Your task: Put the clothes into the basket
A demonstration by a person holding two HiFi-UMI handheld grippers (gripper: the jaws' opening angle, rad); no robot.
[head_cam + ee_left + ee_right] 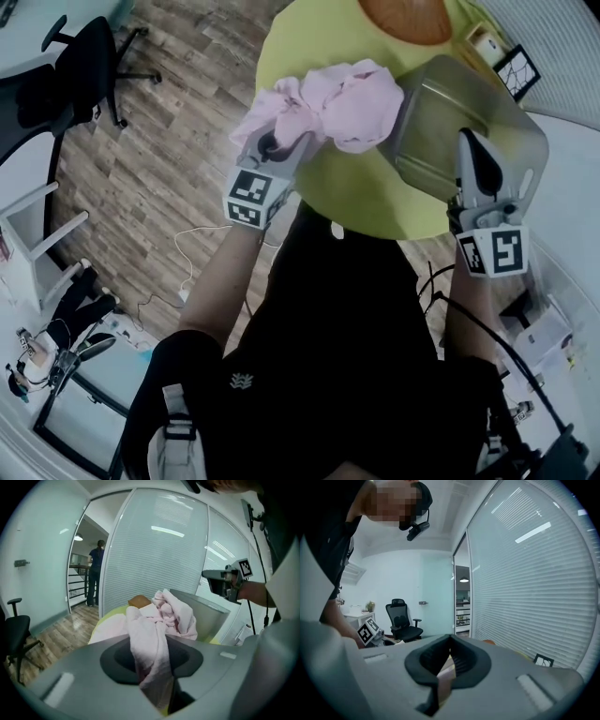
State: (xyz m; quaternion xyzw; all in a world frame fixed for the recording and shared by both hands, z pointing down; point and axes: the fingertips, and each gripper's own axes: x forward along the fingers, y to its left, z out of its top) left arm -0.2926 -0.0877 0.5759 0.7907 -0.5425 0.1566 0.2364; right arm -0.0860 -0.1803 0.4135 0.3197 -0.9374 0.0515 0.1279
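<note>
Left gripper (pixel 277 146) clamps the crumpled pink cloth garment (pixel 342 98); right gripper (pixel 476 150) is closed (apparently empty). Clear the grey plastic basket (pixel 441 103) rim before releasing.

A round lime-green surface (pixel 366 202) lies beneath both tools: the left hand-held gripper (pixel 286 141) hangs over its left edge, the right hand-held gripper (pixel 472 136) over its right side. A translucent grey plastic basket (pixel 441 112) seems to stand on it, just left of the right hand-held gripper. An orange-brown round object (pixel 408 14) sits at its edge beyond both. A wood-plank floor (pixel 169 159) left of the left hand-held gripper carries a black office chair (pixel 89 66).
</note>
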